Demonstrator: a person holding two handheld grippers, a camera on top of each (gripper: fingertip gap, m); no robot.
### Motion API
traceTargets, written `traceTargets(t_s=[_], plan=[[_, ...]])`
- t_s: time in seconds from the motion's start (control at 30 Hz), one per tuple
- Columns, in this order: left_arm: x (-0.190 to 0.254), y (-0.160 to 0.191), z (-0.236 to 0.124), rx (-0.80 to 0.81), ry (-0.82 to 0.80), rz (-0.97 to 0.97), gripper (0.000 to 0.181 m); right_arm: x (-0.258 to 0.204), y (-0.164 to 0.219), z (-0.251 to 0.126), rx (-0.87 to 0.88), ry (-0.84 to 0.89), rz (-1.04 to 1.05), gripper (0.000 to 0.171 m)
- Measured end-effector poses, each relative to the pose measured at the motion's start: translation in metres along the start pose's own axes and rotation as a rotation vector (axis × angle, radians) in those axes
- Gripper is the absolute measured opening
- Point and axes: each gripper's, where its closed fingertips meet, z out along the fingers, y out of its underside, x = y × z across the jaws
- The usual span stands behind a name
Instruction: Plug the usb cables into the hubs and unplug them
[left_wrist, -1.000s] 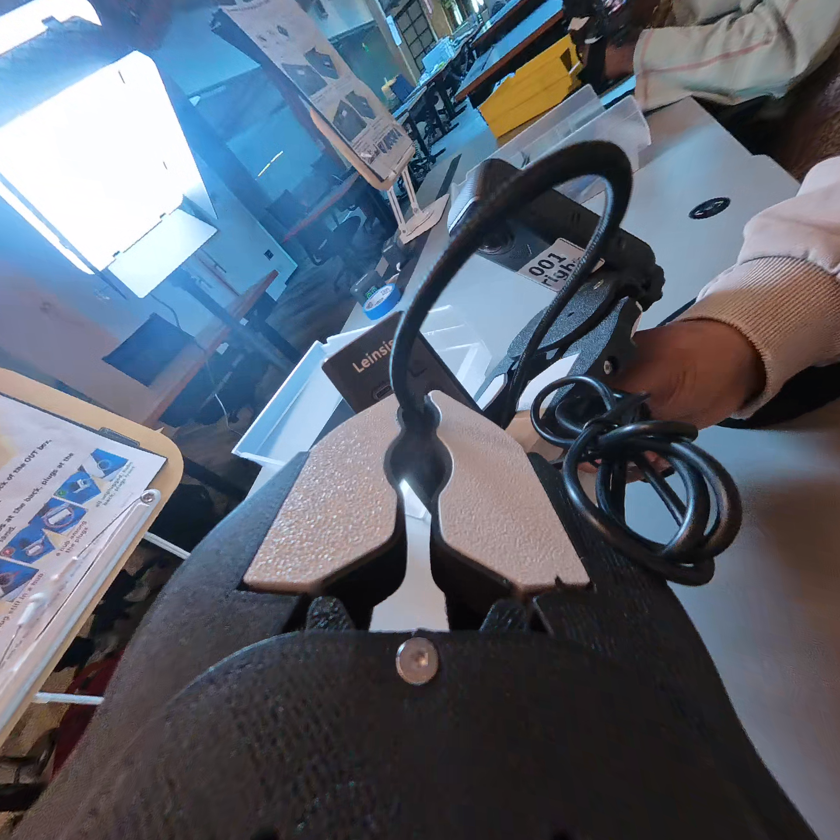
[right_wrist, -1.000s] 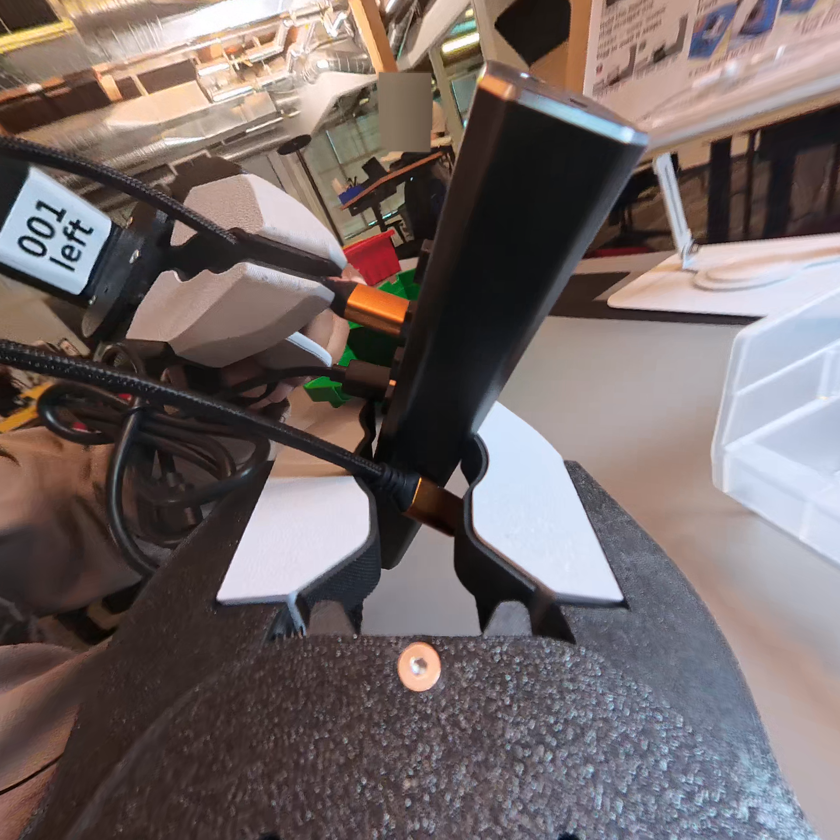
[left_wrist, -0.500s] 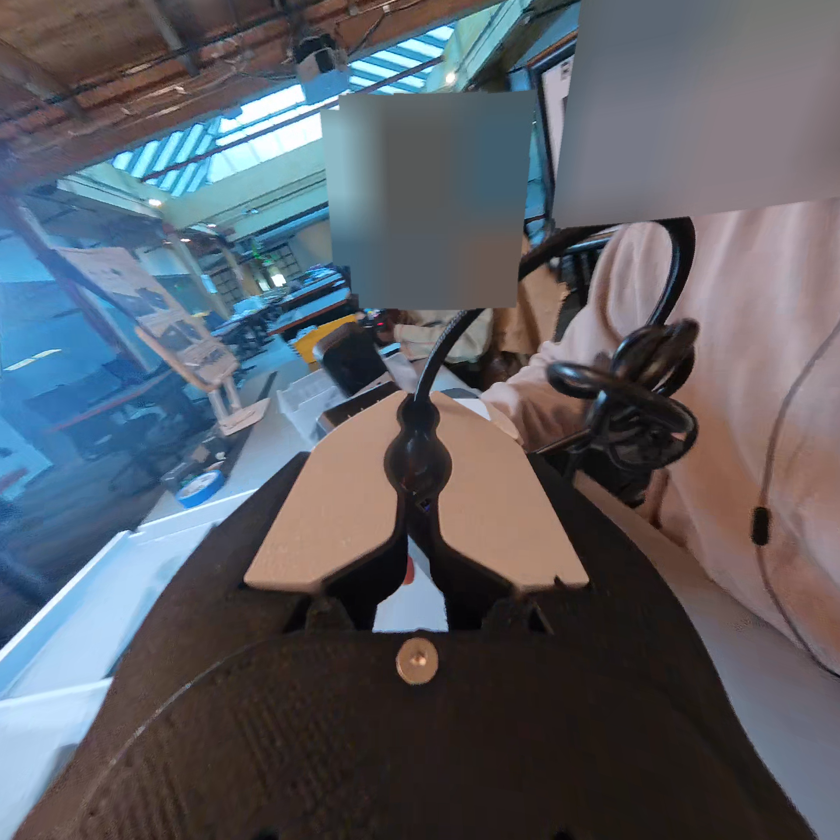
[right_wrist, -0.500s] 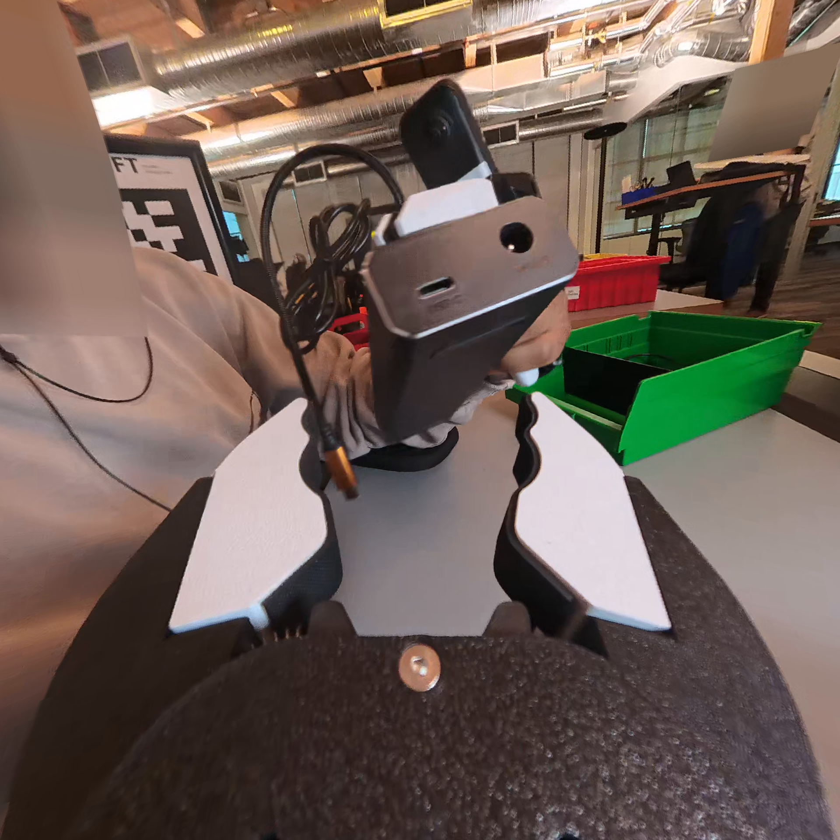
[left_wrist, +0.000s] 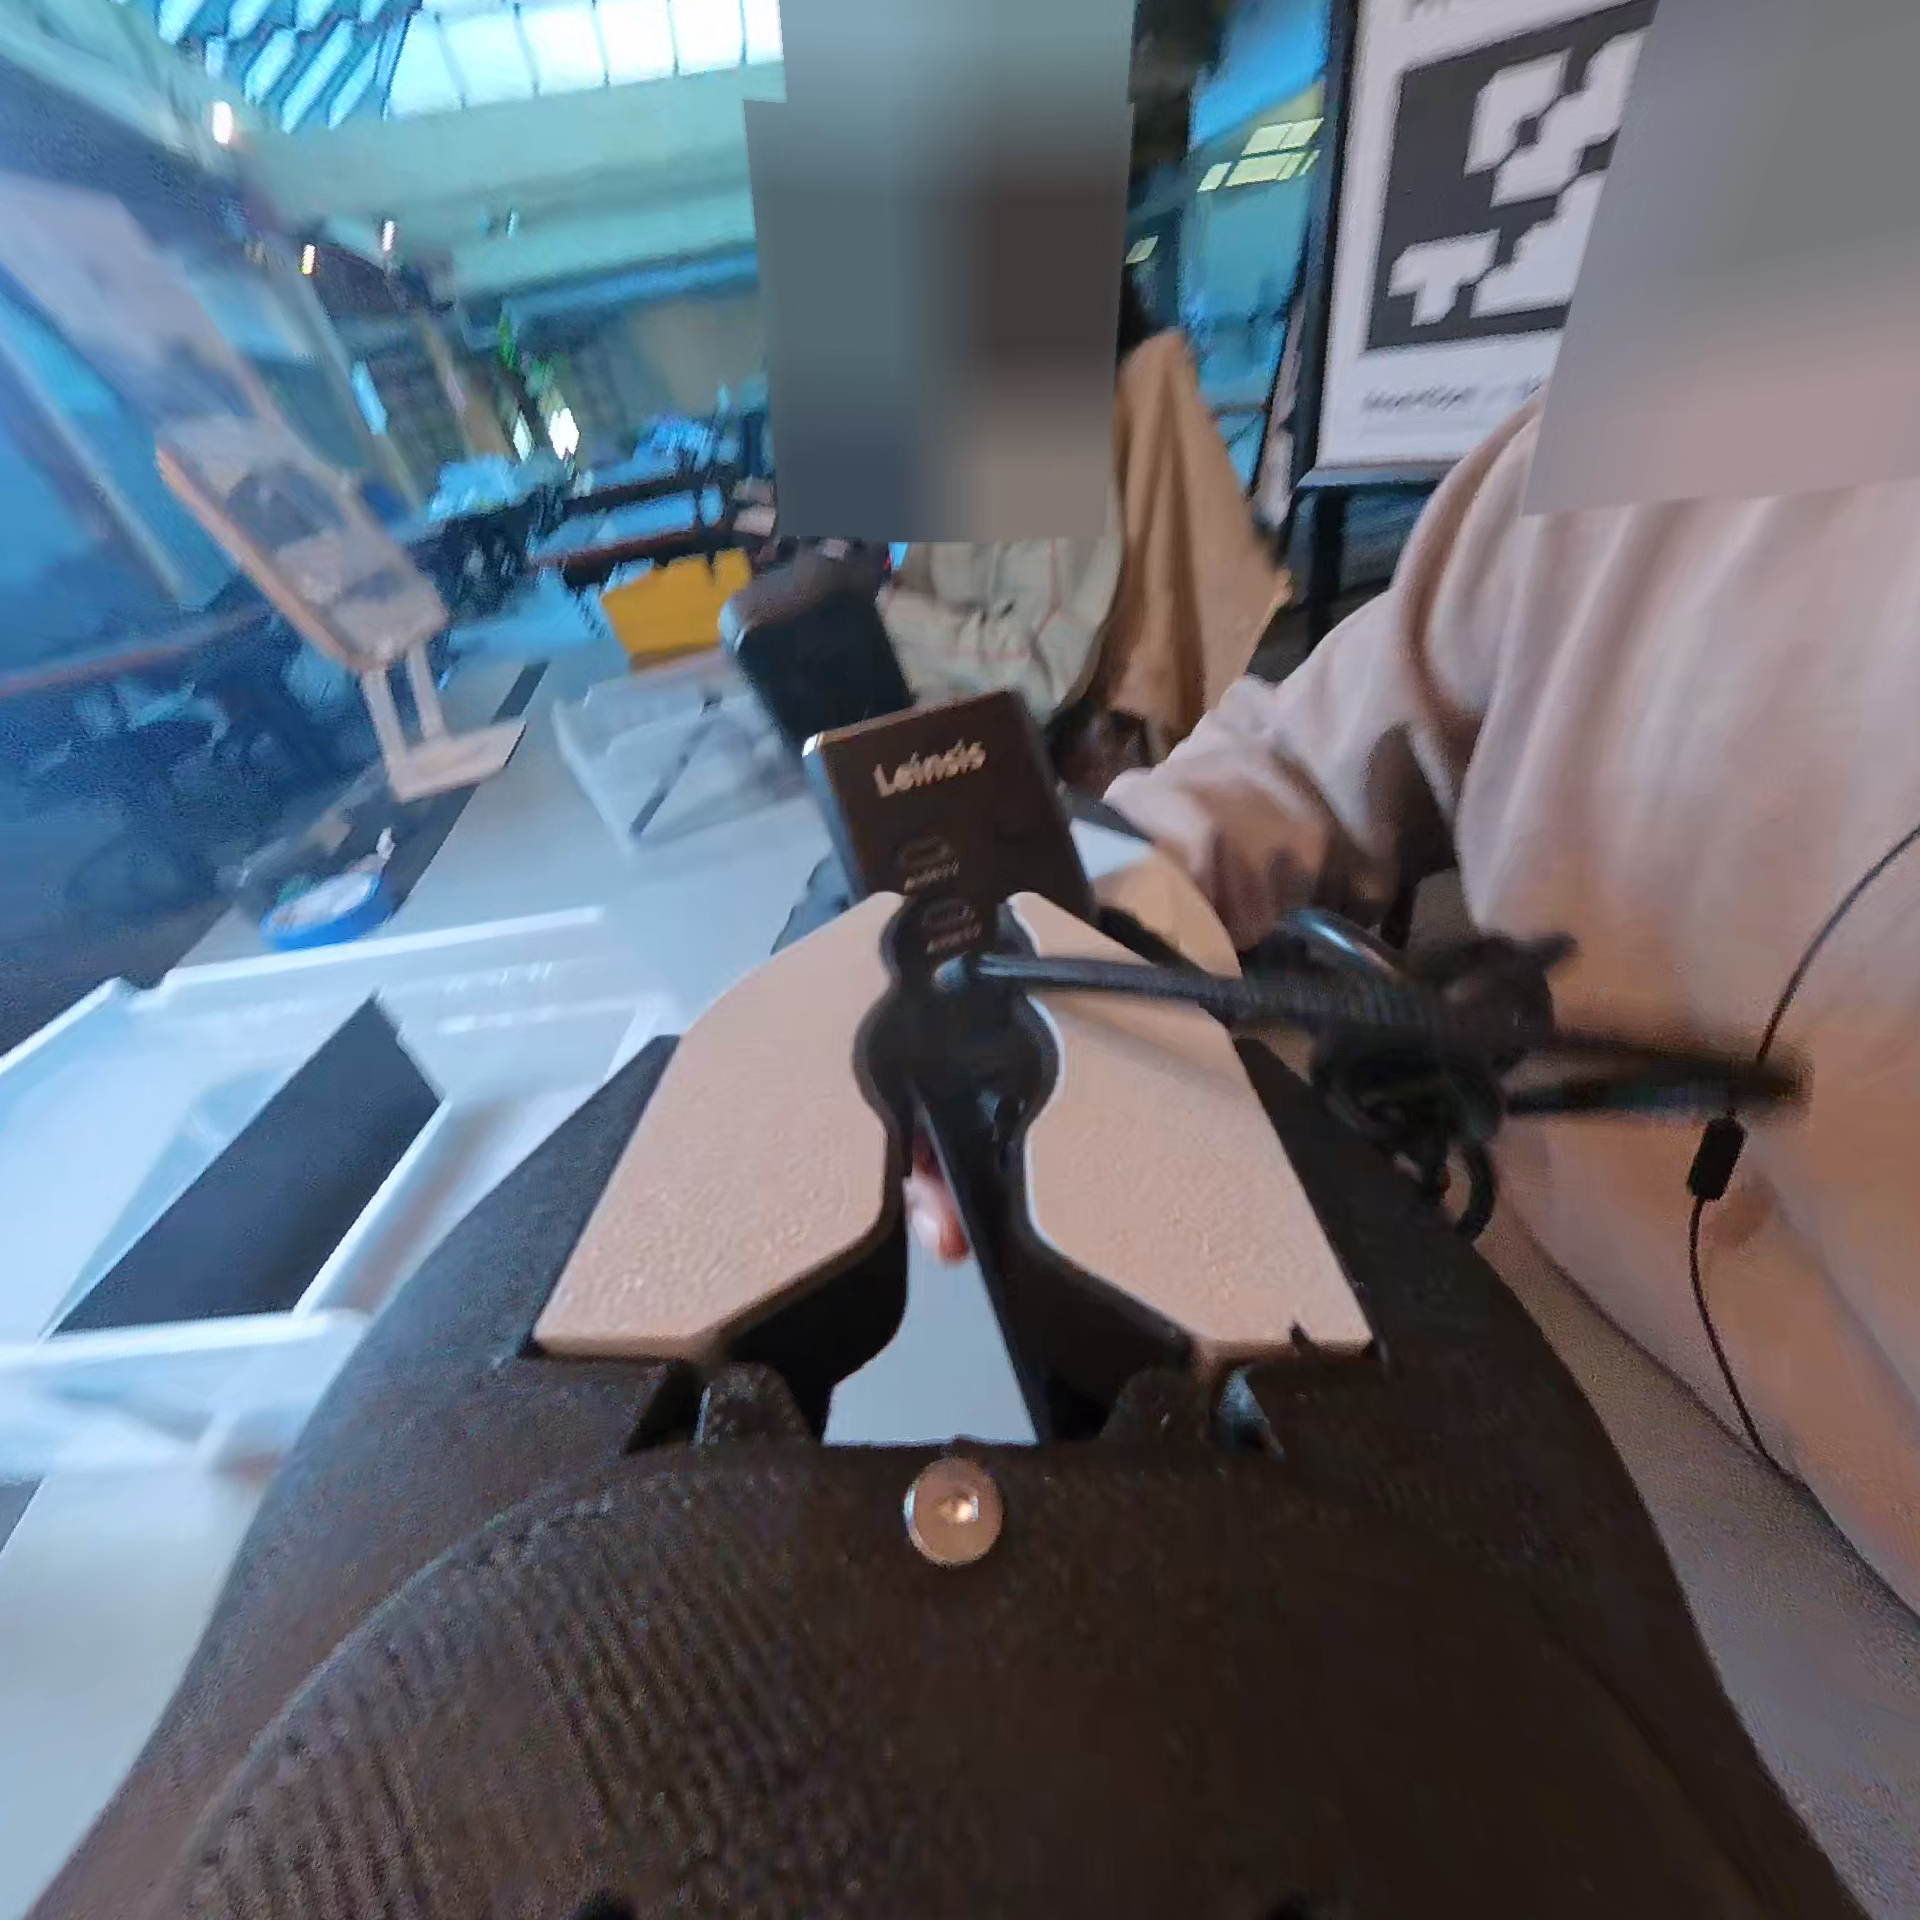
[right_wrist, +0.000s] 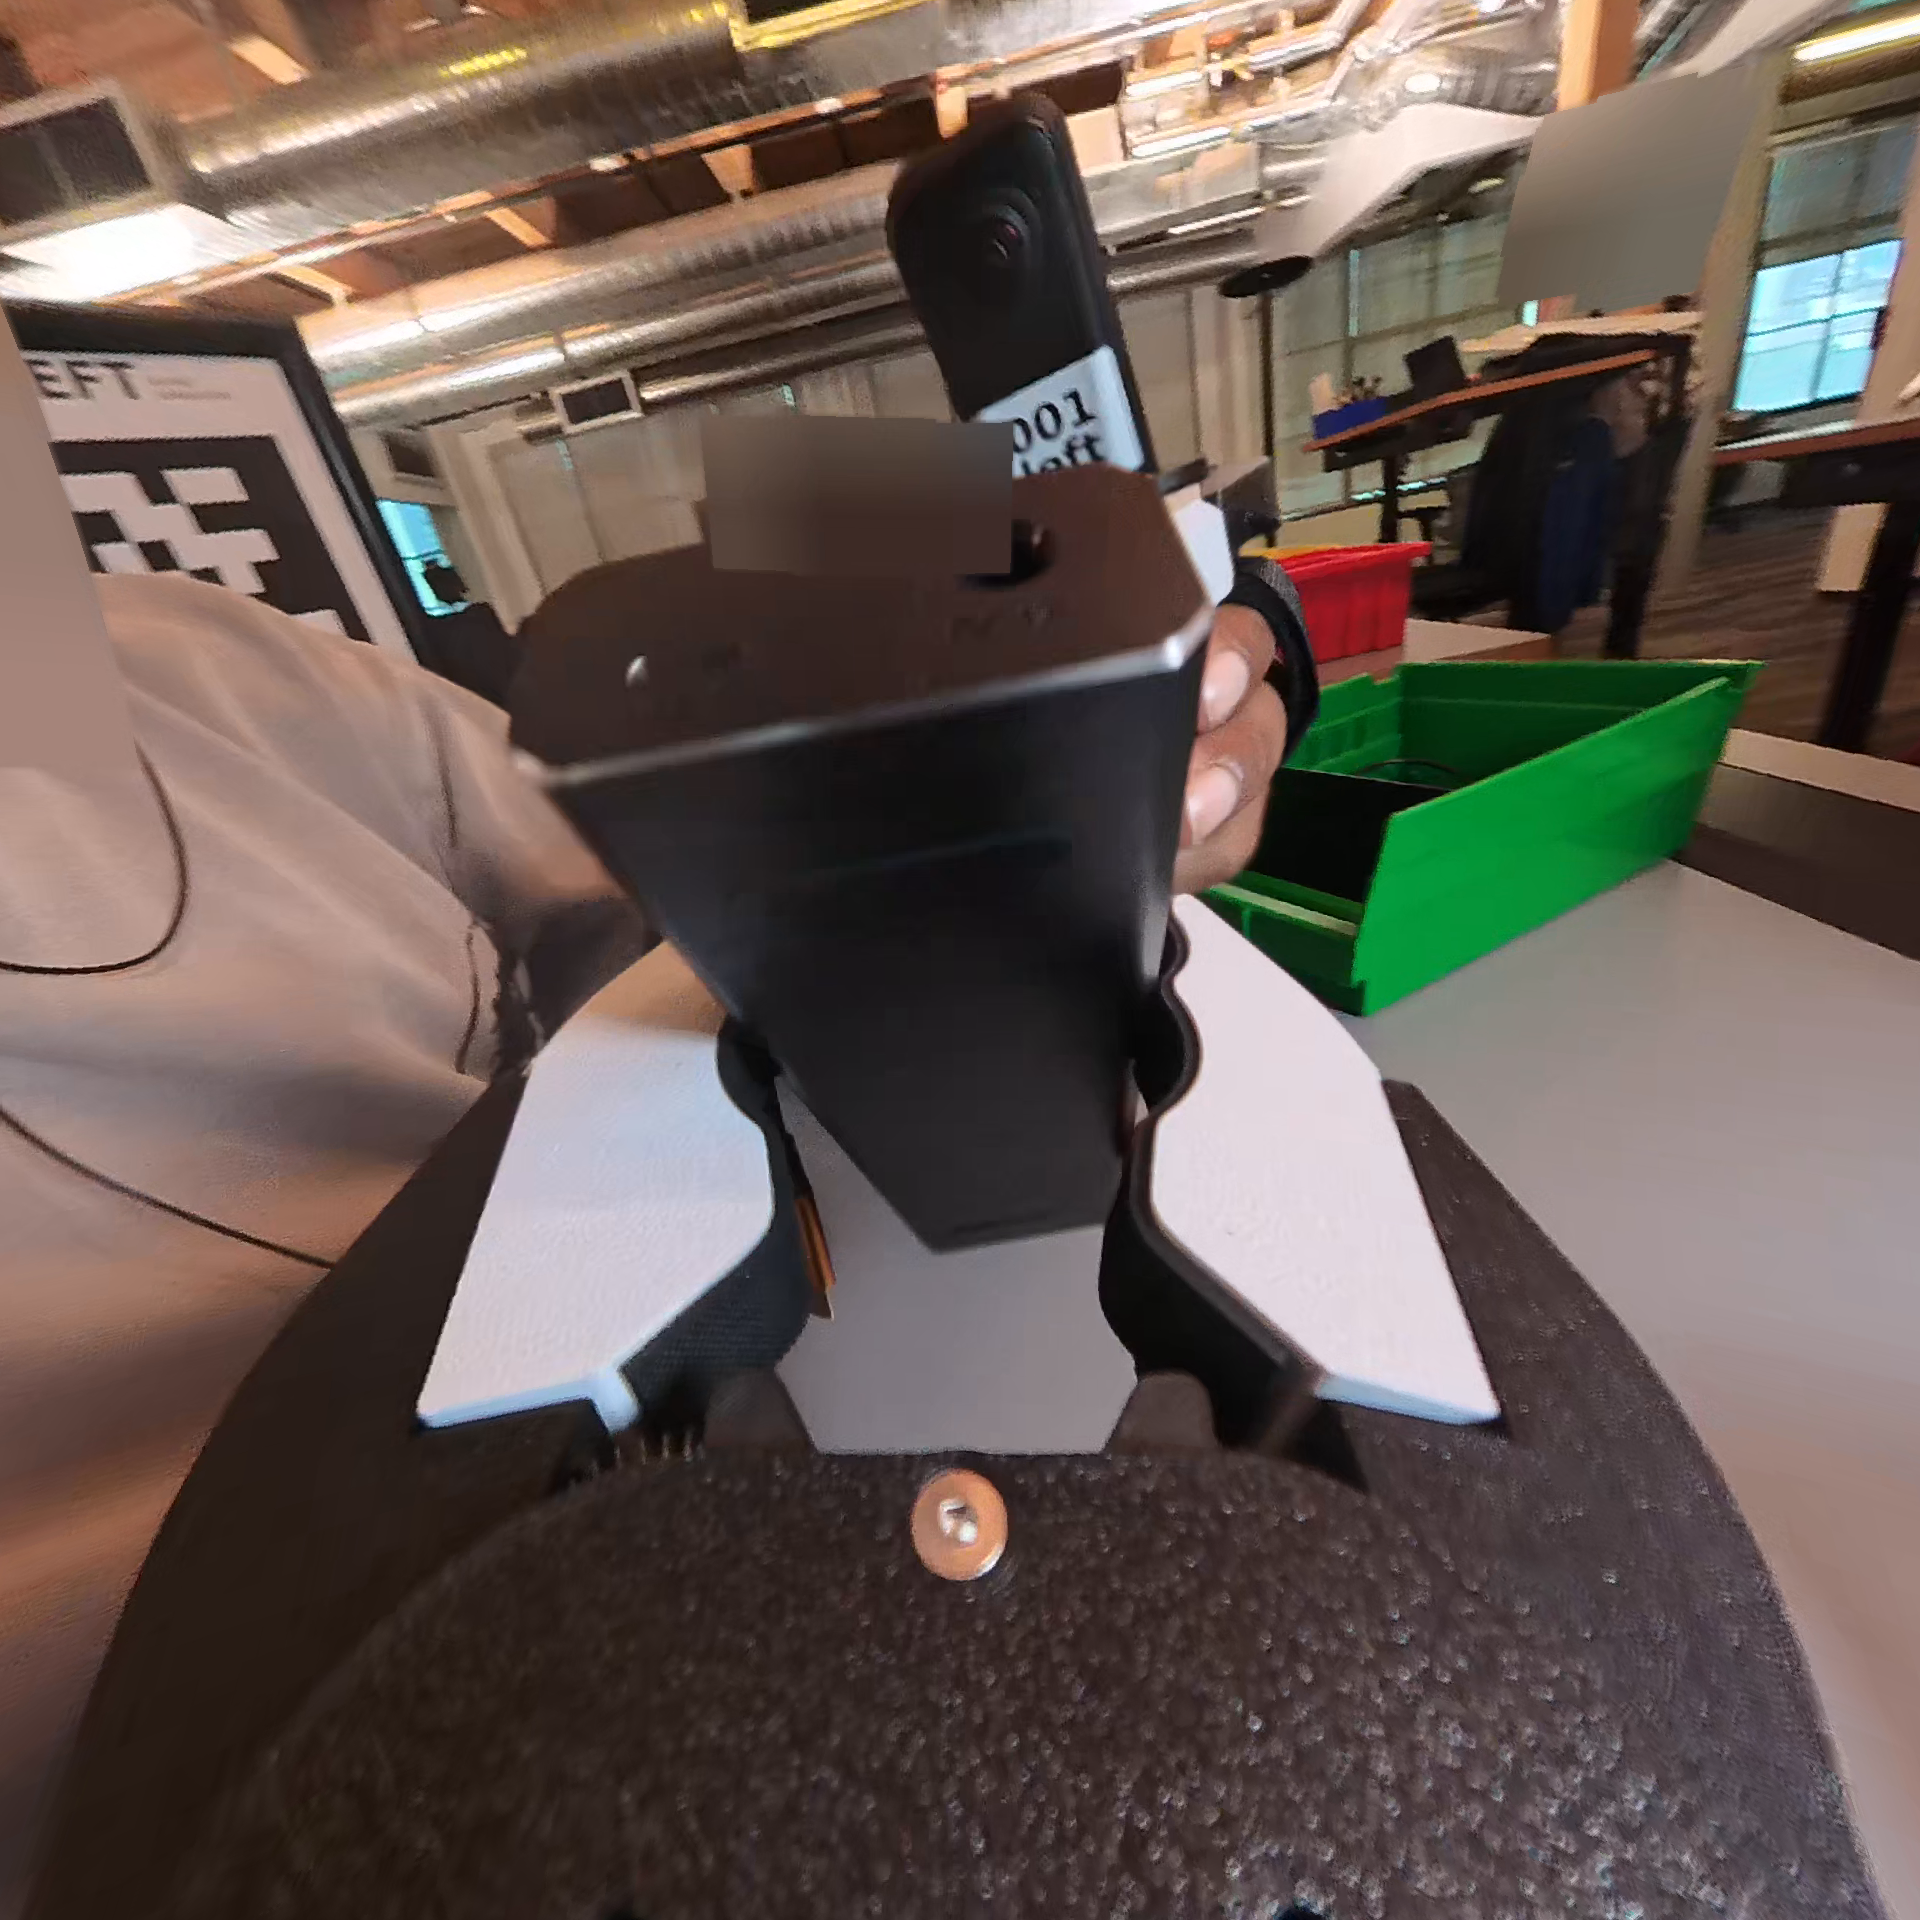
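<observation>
My left gripper (left_wrist: 961, 1023) has its jaws pressed together on the black cable (left_wrist: 1164, 992), pinching it just behind the plug; the cord runs off to the right into a tangled coil (left_wrist: 1423, 1070) hanging in front of the person's pale sleeve. Just beyond the fingertips stands the dark hub (left_wrist: 940, 795), its narrow face with small ports turned toward me.

My right gripper (right_wrist: 951, 1101) is clamped on the lower end of that hub (right_wrist: 883, 831), which stands up out of the jaws and leans a little. An orange metal plug end (right_wrist: 821, 1252) shows by the inner edge of the left finger. Past the hub I can see a hand (right_wrist: 1231, 748) and, on the grey table (right_wrist: 1662, 1091), a green bin (right_wrist: 1507, 821) well off to the right.

I judge this to be the lining-up stage before a plug goes in; whether the plug tip is already touching a port I cannot tell, since the picture is blurred. The next move calls for squaring the plug to the port and pushing straight along its axis while the right side holds the hub steady.
</observation>
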Motion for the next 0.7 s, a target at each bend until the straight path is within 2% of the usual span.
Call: traceTargets(t_s=[0.1,0.23,0.3,0.43,0.53,0.7], plan=[[-0.014,0.015,-0.015,-0.139,-0.065,0.004,0.029,0.014,0.003,-0.008,-0.043,0.088,-0.031,0.068],[-0.028,0.028,-0.046,-0.303,-0.157,0.065,0.032,0.027,0.006,-0.016,-0.109,0.181,-0.102,0.067],[-0.032,0.021,-0.06,-0.304,-0.193,0.055,0.024,0.03,0.008,-0.018,-0.139,0.221,-0.156,0.067],[-0.03,-0.001,-0.075,-0.289,-0.24,0.047,0.026,0.034,0.007,-0.019,-0.166,0.271,-0.231,0.066],[-0.022,-0.015,-0.059,-0.266,-0.25,-0.001,0.023,0.035,0.01,-0.017,-0.181,0.29,-0.283,0.066],[-0.009,0.043,-0.005,-0.505,-0.197,-0.002,0.029,0.033,0.013,-0.01,-0.201,0.32,-0.36,0.066]])
